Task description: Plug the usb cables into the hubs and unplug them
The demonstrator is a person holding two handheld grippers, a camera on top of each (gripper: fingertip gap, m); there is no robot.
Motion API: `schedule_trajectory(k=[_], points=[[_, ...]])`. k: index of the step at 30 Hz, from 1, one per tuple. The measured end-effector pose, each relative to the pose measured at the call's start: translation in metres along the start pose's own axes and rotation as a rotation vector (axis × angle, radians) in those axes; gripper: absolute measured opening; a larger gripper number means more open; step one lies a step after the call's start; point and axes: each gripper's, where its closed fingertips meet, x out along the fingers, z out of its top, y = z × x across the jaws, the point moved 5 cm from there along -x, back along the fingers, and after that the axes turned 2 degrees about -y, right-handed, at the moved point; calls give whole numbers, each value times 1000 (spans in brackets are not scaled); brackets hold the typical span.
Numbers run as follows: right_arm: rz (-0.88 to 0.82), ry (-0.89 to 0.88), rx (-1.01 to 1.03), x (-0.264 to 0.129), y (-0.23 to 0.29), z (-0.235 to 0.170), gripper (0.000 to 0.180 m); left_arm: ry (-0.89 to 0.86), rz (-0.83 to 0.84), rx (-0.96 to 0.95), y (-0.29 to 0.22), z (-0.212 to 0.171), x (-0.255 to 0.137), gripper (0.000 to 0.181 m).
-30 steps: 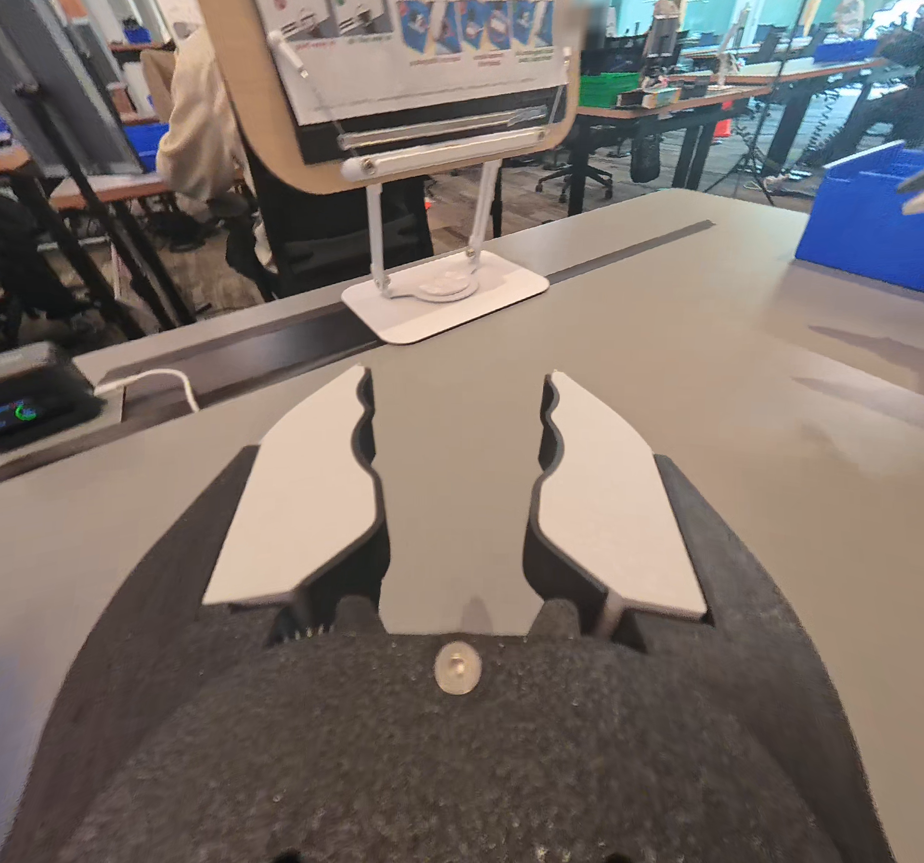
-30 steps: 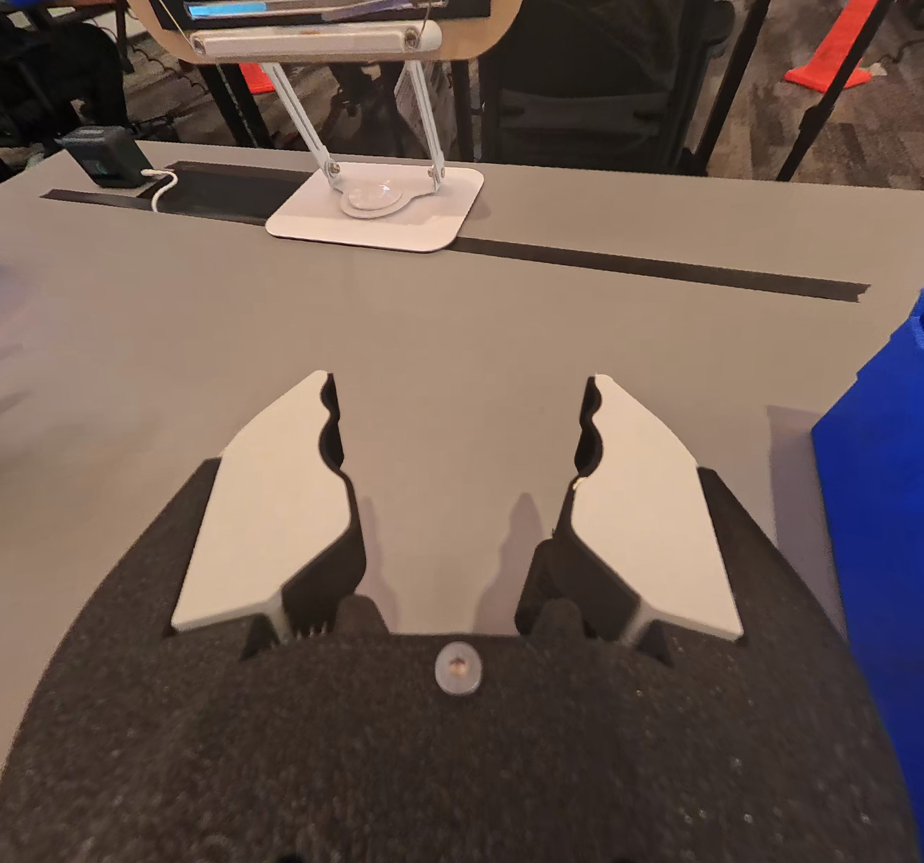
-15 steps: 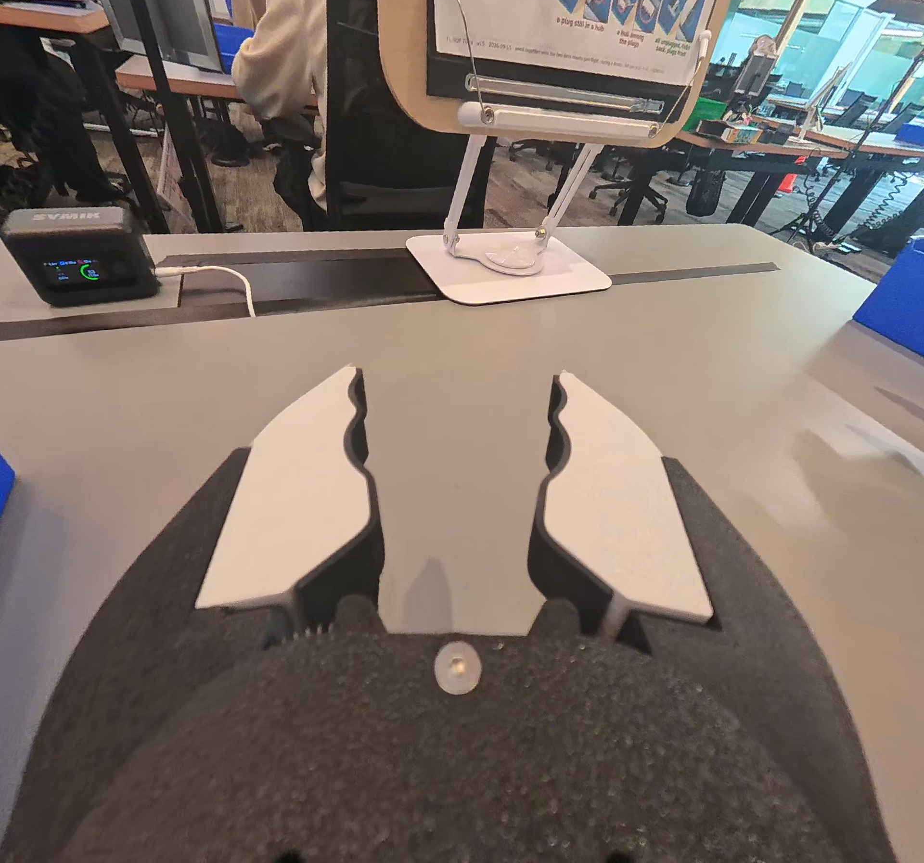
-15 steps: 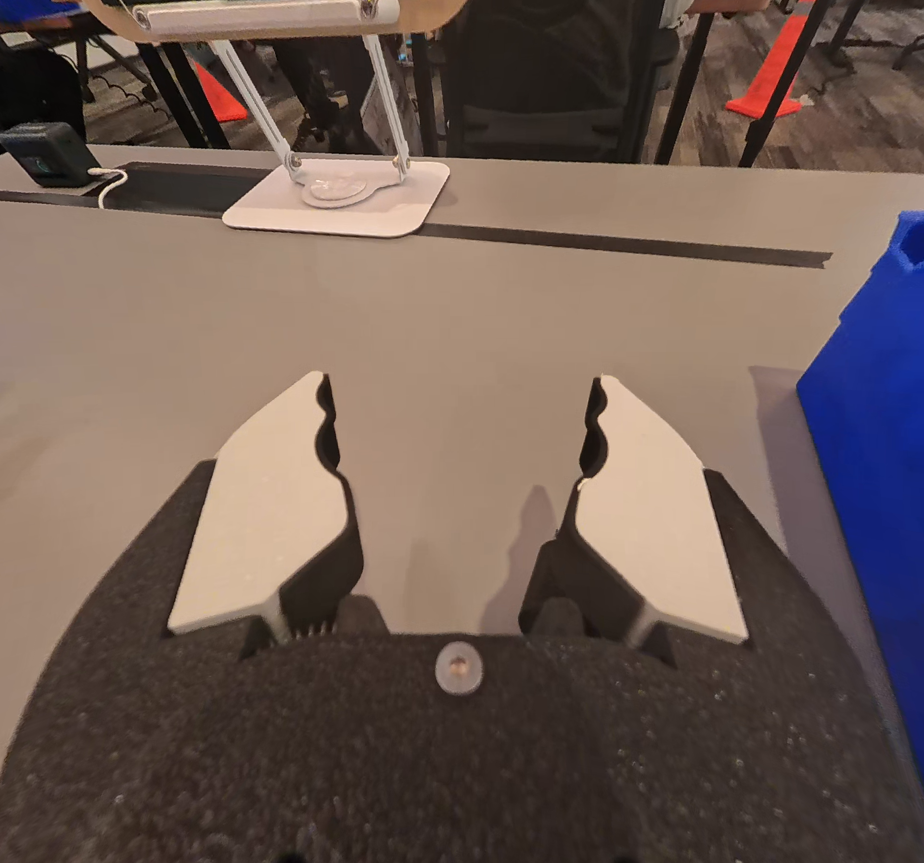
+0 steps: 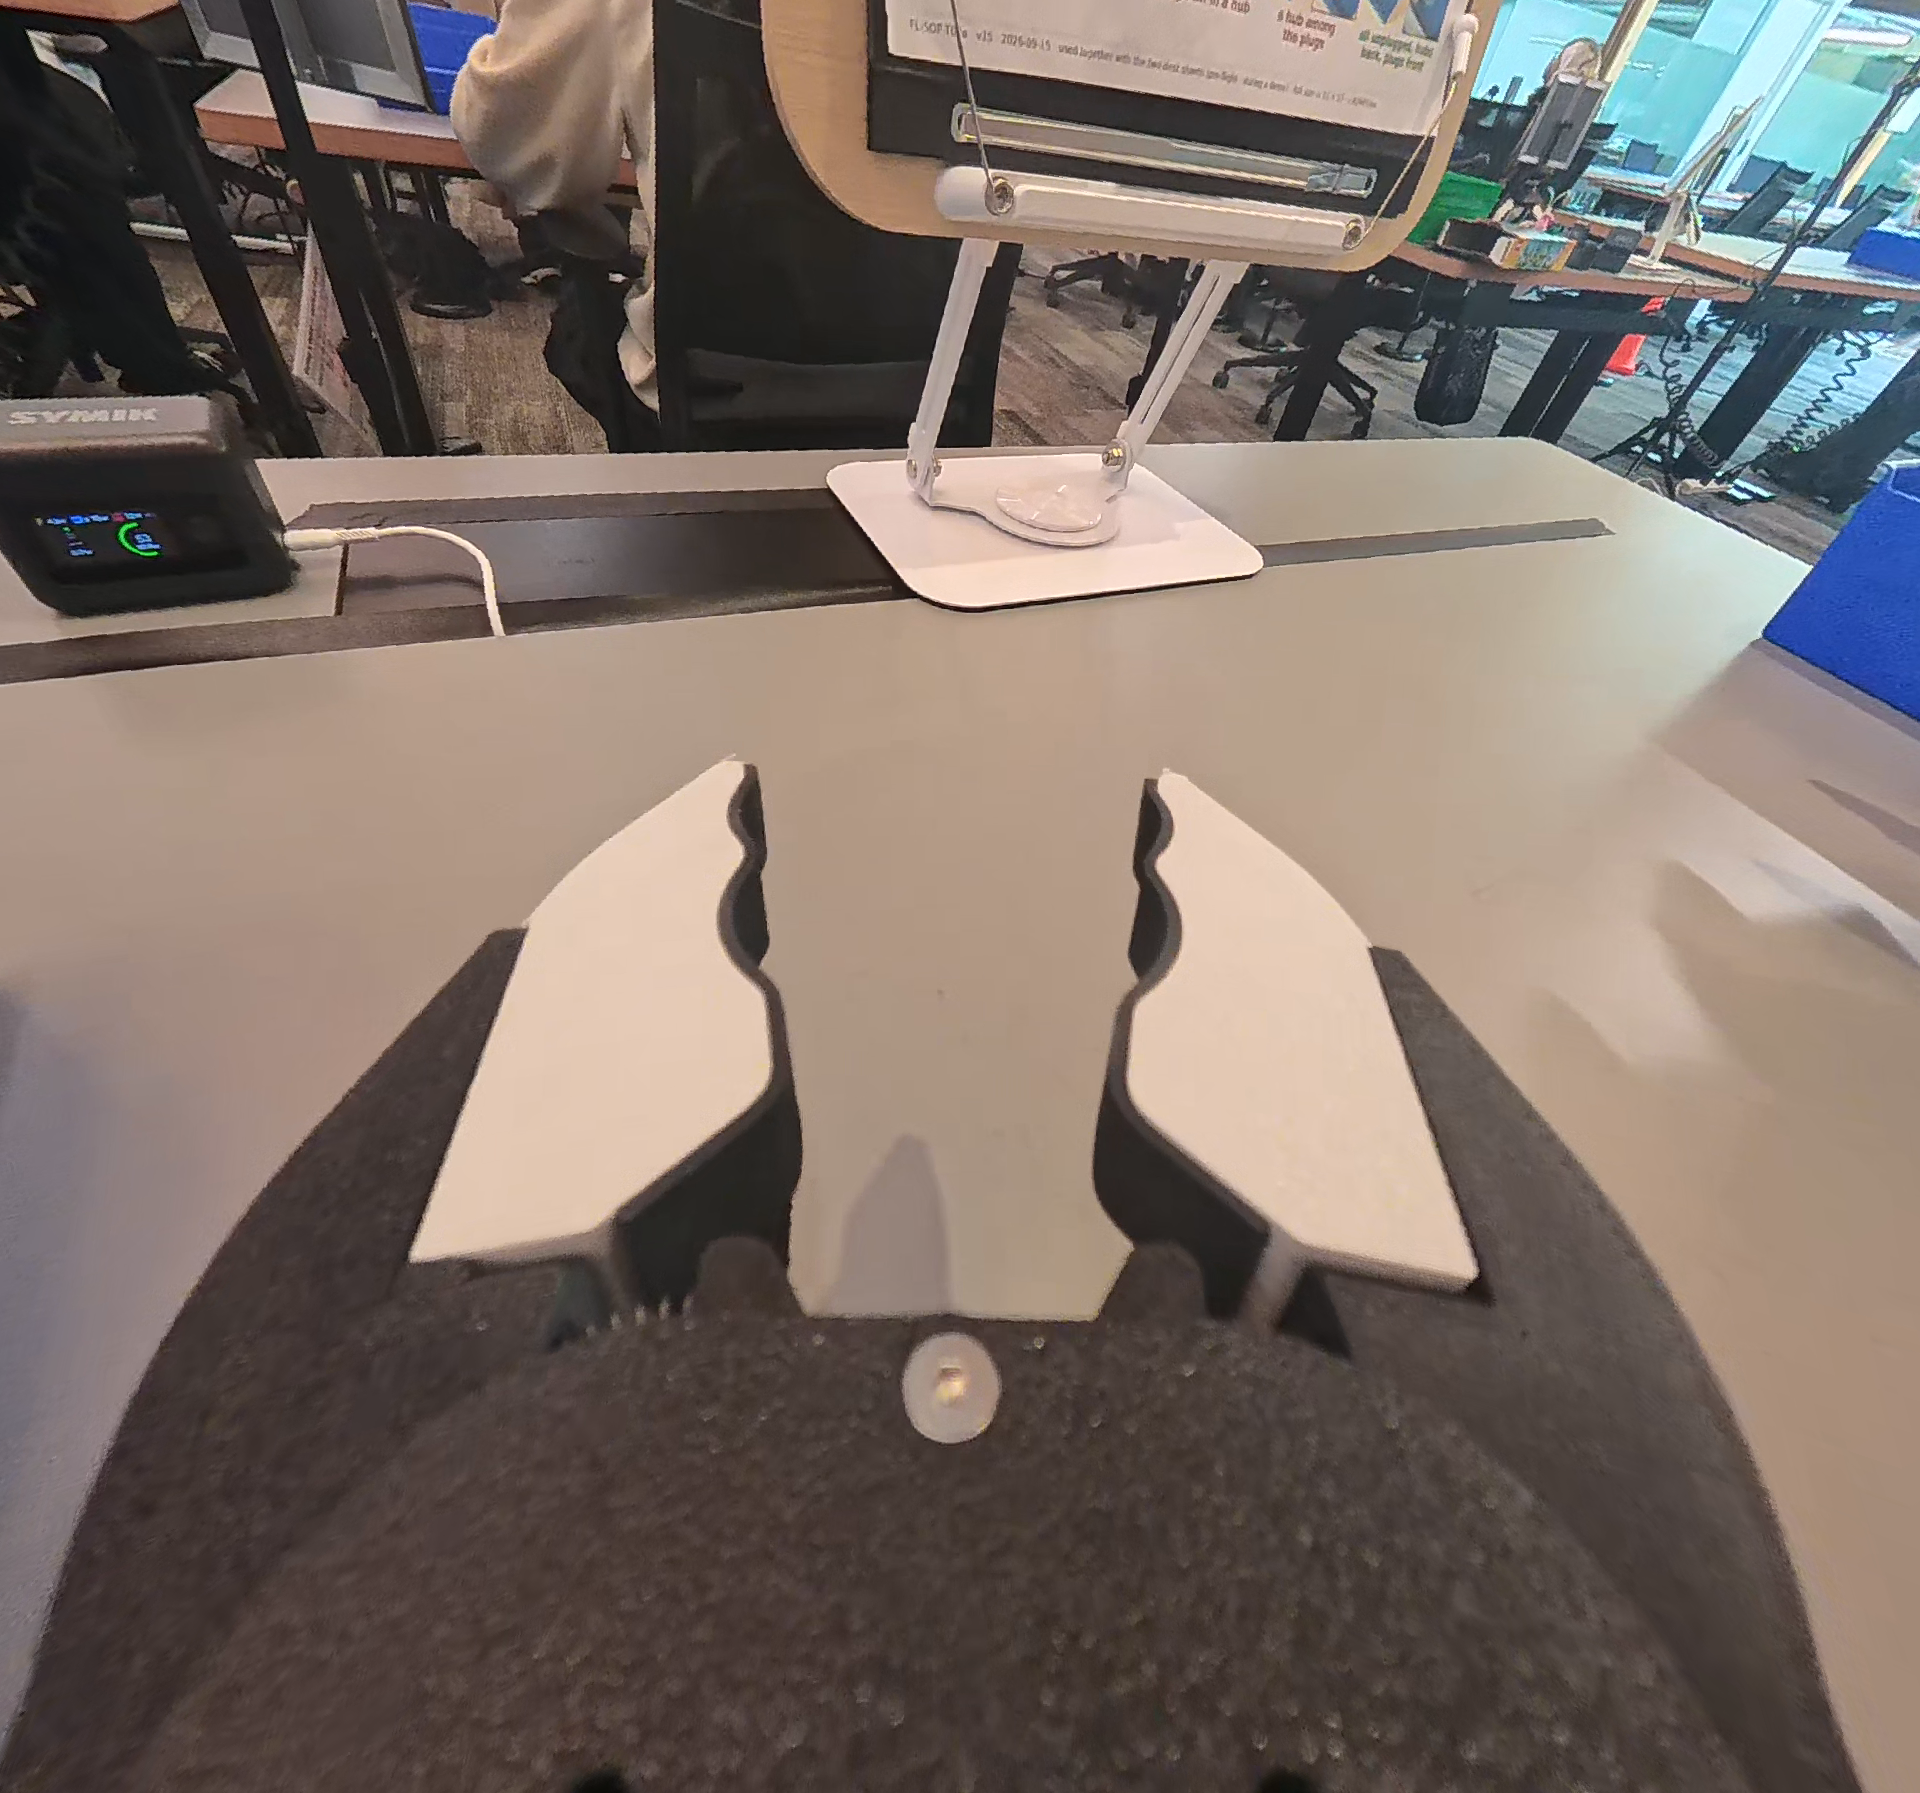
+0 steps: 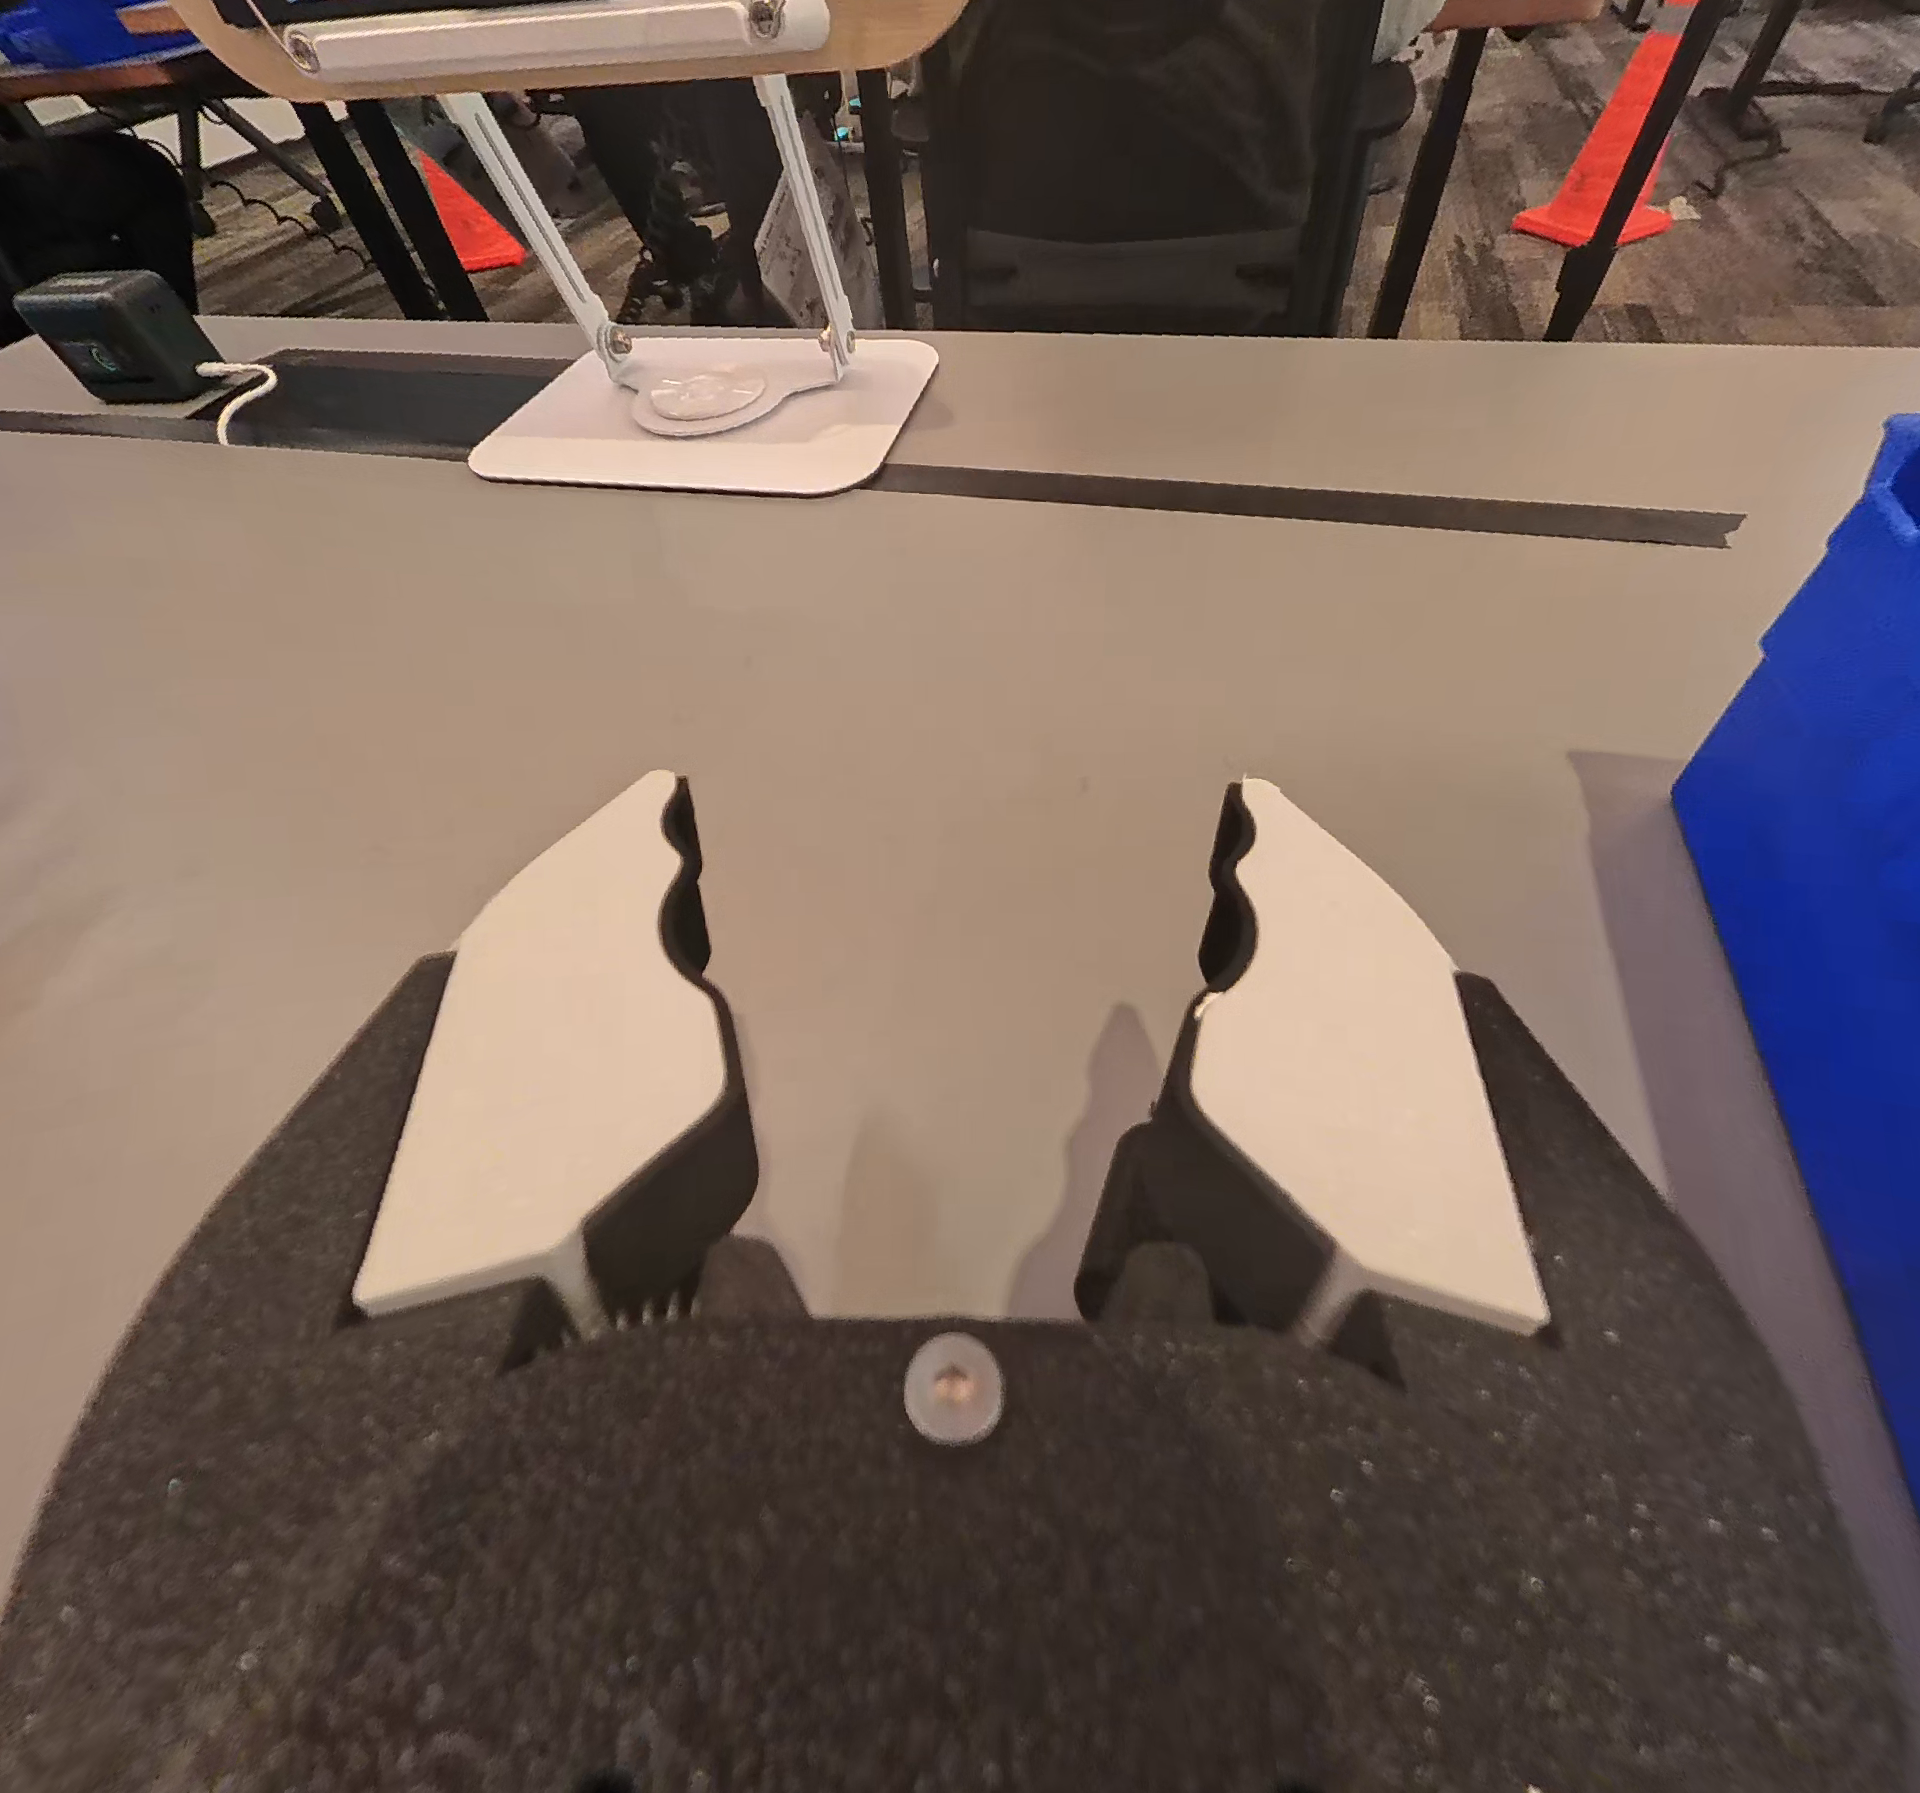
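Note:
No USB hub and no loose USB cable shows in either view. My left gripper (image 5: 948,787) is open and empty, held low over the grey table (image 5: 935,704). My right gripper (image 6: 956,793) is open wider and empty, also over the grey table (image 6: 935,663). A black box with a small lit screen (image 5: 125,507) sits at the far left edge with a white cable (image 5: 457,559) plugged into its side. It also shows in the right wrist view (image 6: 109,330), with the white cable (image 6: 241,393) beside it.
A white stand (image 5: 1039,538) holds a wooden board with an instruction sheet (image 5: 1143,29) at the table's back, over a black tape strip (image 5: 623,548). A blue bin (image 6: 1829,860) stands close on the right, also in the left wrist view (image 5: 1860,590). A seated person (image 5: 561,50) is behind.
The left gripper has swung to the left and tilted up, bringing the black box and stand more into view. The right gripper has shifted slightly. Both stay open and empty.

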Motion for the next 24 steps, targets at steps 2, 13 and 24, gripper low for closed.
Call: schedule_trajectory(k=[2,13,24], points=[[3,4,3,1,0,-1,93,0,-8,-4,0,0,0,67],[2,13,5,2,0,-2,92,9,-17,-1,-2,-2,2,66],[7,13,7,1,0,-2,91,7,-20,2,-2,-1,1,65]])
